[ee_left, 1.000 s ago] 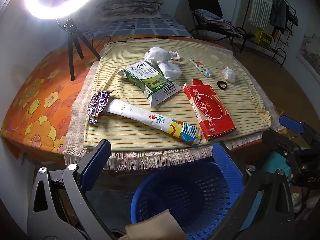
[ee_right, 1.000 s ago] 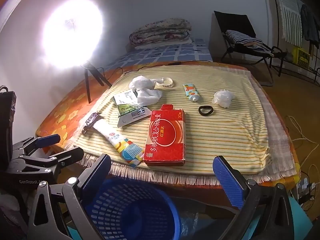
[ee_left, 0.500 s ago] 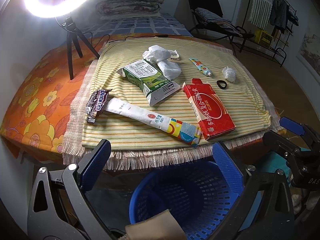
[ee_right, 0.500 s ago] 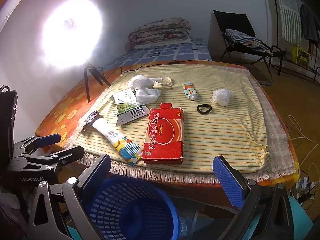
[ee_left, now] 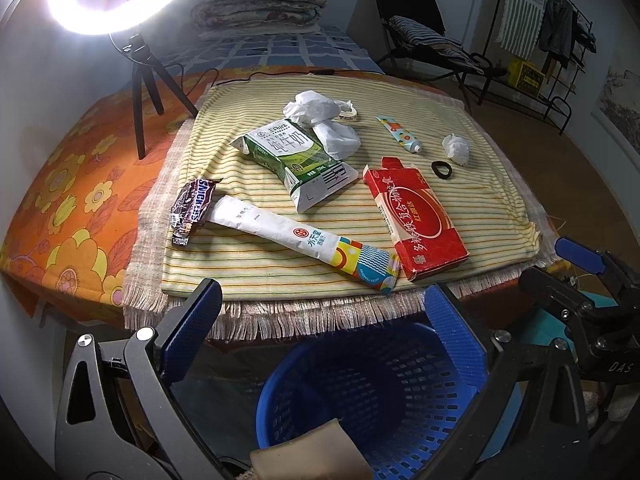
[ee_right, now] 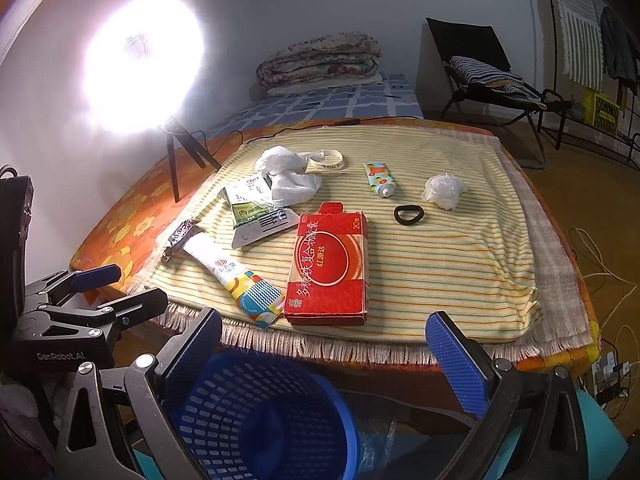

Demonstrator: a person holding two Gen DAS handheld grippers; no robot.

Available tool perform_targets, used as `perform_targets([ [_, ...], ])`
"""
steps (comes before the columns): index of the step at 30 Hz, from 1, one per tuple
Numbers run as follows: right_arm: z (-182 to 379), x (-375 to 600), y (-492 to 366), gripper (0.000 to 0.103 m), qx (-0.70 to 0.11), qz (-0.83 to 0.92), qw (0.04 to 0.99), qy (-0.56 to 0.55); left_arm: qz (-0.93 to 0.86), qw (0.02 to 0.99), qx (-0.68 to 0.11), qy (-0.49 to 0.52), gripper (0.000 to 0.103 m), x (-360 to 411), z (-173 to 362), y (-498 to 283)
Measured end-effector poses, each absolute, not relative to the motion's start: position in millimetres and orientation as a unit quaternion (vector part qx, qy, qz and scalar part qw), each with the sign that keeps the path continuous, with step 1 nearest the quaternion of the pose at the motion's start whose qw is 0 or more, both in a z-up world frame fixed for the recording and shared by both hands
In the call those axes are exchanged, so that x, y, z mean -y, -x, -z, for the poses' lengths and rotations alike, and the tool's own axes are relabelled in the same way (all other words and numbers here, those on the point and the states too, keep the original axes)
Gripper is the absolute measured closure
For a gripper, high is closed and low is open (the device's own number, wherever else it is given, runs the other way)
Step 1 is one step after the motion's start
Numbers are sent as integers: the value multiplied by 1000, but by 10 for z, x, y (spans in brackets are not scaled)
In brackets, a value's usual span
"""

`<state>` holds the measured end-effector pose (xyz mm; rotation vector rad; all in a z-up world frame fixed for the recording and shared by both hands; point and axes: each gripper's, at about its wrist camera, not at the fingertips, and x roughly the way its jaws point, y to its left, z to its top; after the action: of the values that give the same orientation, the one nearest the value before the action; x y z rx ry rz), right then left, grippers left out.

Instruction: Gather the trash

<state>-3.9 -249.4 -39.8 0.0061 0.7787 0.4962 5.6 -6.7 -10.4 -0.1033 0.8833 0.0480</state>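
Both my left tongs and right tongs gape wide, empty, above the blue basket. At twelve o'clock on the desk lies a red carton: light, stiff; I'd pinch its long edges.

Red box, milk carton flat on cloth; blue basket below.

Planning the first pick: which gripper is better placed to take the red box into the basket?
Right, probably. The red box lies straight ahead of the open right gripper, while it sits off to the side of the left gripper. The blue basket is below both.
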Motion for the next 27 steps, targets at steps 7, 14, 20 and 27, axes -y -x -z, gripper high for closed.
perform_targets([
  [7, 399, 2495, 41, 0, -376, -239, 895, -3, -24, 903, -427, 50, 0, 87, 100, -57],
  [14, 395, 2494, 38, 0, -376, -240, 895, -4, -23, 903, -426, 51, 0, 106, 99, -68],
  [20, 392, 2497, 38, 0, -375, -240, 895, -4, -23, 903, -425, 51, 0, 103, 54, -70],
  [27, 406, 2508, 33, 0, -376, -236, 896, -5, -23, 904, -423, 52, 0, 121, 26, -77],
])
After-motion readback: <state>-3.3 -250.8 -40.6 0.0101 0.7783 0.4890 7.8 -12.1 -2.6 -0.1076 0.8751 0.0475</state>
